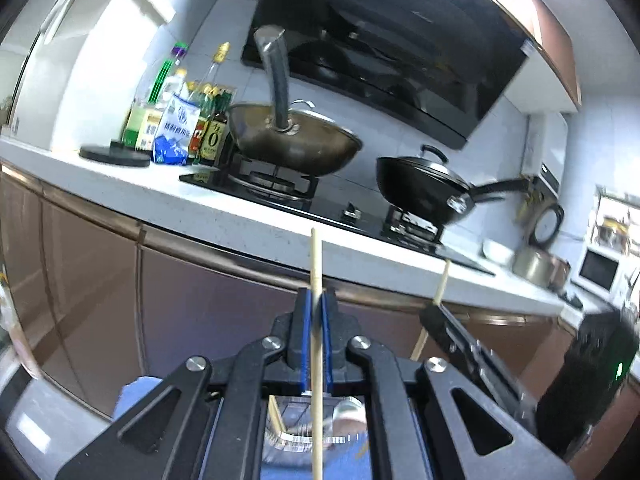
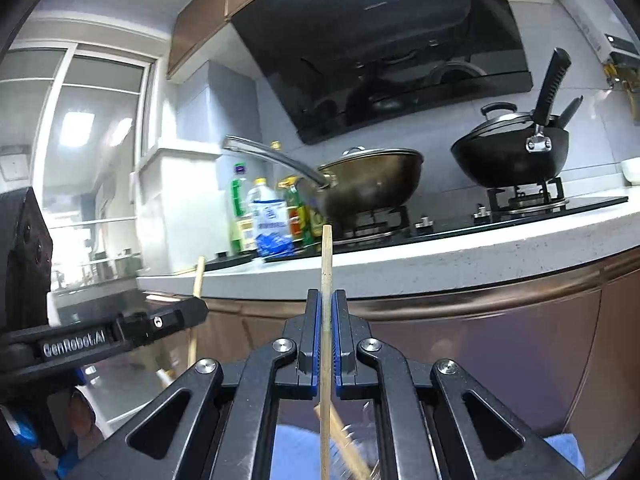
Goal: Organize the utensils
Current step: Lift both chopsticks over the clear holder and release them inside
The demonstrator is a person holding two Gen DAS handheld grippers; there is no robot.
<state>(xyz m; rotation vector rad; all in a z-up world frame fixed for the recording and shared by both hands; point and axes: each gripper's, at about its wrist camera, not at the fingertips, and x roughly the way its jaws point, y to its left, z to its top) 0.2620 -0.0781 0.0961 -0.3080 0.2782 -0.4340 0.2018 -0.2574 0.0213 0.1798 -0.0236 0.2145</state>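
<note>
My left gripper (image 1: 317,300) is shut on a pale wooden chopstick (image 1: 315,256) that stands upright between its blue pads. My right gripper (image 2: 327,300) is likewise shut on a second upright chopstick (image 2: 326,260). The two grippers hang side by side in front of the kitchen counter. In the left wrist view the right gripper (image 1: 431,313) shows at the right with its chopstick (image 1: 443,280). In the right wrist view the left gripper (image 2: 195,307) shows at the left with its chopstick (image 2: 199,276). Below the jaws a clear container (image 1: 296,436) with more wooden sticks (image 2: 346,446) is partly hidden.
A white countertop (image 2: 440,256) runs ahead over brown cabinet doors (image 2: 500,344). On the gas hob sit a steel wok (image 2: 372,184) with a long handle and a lidded black wok (image 2: 512,152). Bottles and a blue-white bag (image 1: 176,128) stand at the left; a black range hood (image 2: 380,40) hangs above.
</note>
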